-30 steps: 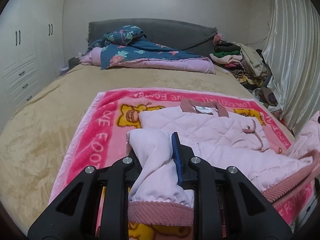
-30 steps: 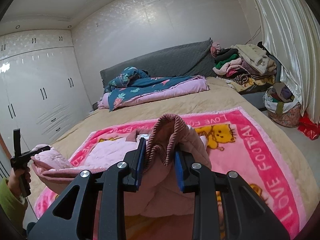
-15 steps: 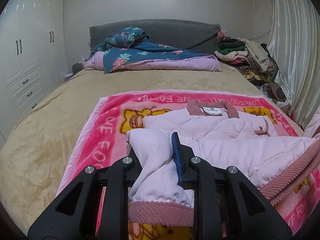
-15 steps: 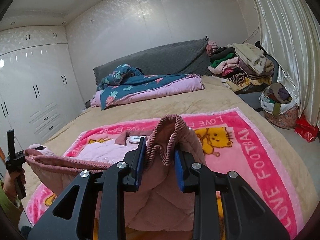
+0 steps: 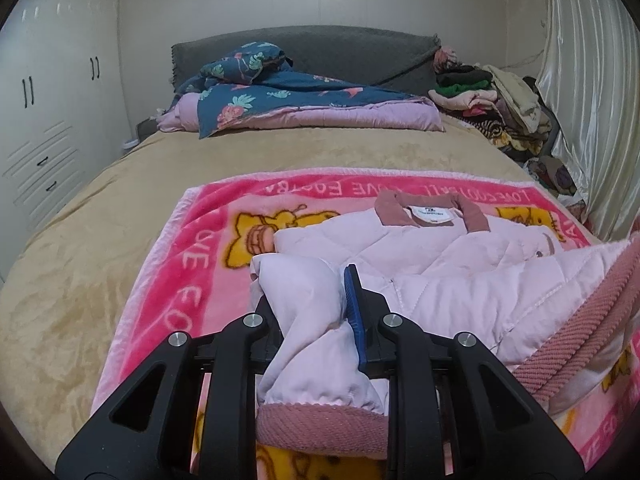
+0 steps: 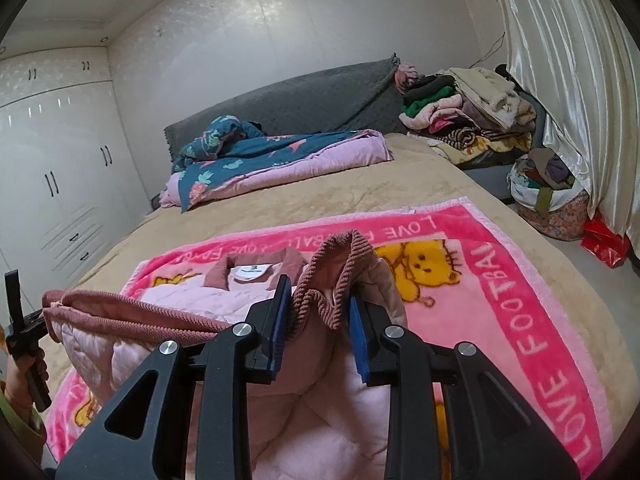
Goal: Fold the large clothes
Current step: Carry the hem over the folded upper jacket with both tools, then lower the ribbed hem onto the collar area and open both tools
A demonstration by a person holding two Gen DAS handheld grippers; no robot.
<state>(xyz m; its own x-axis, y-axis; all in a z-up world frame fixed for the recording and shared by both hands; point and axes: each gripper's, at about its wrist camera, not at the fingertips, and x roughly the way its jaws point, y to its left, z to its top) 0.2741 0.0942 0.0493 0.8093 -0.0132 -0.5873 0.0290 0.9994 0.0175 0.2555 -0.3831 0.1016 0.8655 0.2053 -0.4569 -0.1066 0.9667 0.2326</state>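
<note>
A pale pink quilted jacket (image 5: pixel 440 264) with a dusty-pink ribbed collar and hem lies on a bright pink cartoon blanket (image 5: pixel 192 248), collar toward the headboard. My left gripper (image 5: pixel 308 300) is shut on a bunched corner of the jacket, its ribbed edge hanging below the jaws. In the right wrist view my right gripper (image 6: pixel 320 292) is shut on the ribbed hem, which arches up between the blue pads. The hem stretches taut to the left gripper (image 6: pixel 30 318), held by a hand at the left edge. The jacket's lower half (image 6: pixel 320 420) hangs lifted over its upper half.
The blanket covers the near part of a tan bed (image 5: pixel 100 260). A folded blue floral quilt (image 5: pixel 300 100) lies by the grey headboard. A pile of clothes (image 5: pixel 492 100) is at the far right, a stuffed bag (image 6: pixel 548 200) on the floor, white wardrobes (image 5: pixel 48 120) on the left.
Both grippers have moved forward and lower toward the collar, carrying the hem with them. The raised lower half of the jacket now covers more of the upper half.
</note>
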